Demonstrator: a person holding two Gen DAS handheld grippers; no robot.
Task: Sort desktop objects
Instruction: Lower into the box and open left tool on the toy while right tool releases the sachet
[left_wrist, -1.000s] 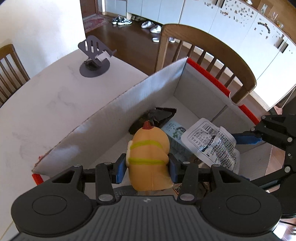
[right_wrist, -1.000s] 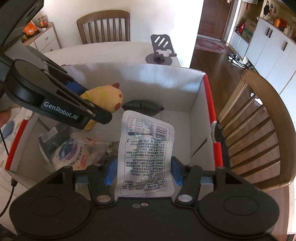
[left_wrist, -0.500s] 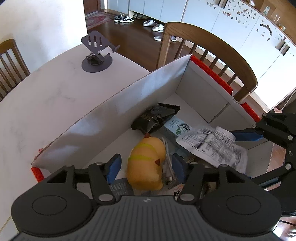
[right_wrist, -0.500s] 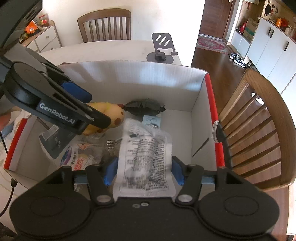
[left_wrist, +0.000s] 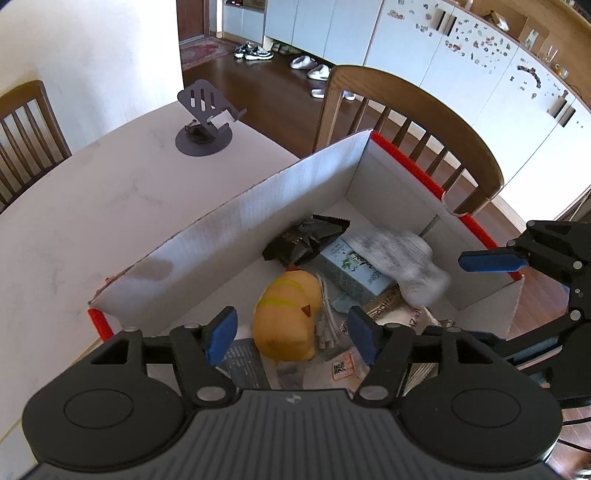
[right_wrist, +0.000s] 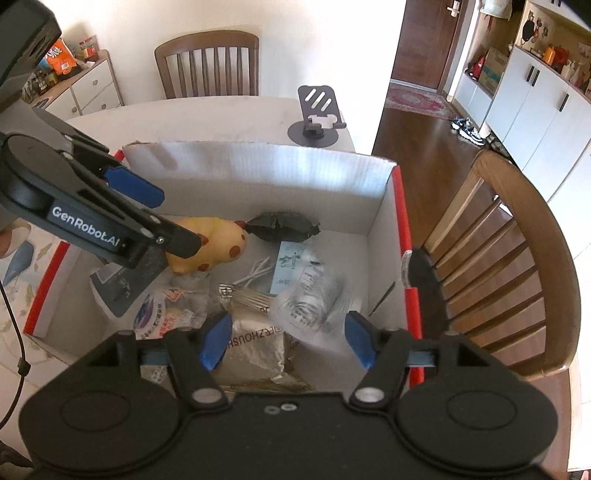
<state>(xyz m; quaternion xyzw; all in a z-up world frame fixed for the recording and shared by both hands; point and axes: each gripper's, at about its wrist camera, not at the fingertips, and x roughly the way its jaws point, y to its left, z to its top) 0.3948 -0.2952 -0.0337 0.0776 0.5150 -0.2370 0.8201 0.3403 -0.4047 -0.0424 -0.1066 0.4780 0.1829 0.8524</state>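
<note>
Both claws have just been opening and hold nothing. The yellow toy (left_wrist: 286, 317) lies below the left claw (left_wrist: 291, 334), in the box (left_wrist: 236, 236). It looks soft and light; take its round body. The blurred plastic packet (right_wrist: 314, 295), ahead of the right claw (right_wrist: 286, 341), seems thin and slippery.

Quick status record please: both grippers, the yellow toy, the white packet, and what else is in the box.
left gripper: open, jaws just opened, above the toy
right gripper: open, jaws just opened, nothing gripped
yellow toy: lying in the cardboard box
white packet: blurred, inside the box, apparently dropping
also in box: black pouch, white cable
on table: phone stand
</note>
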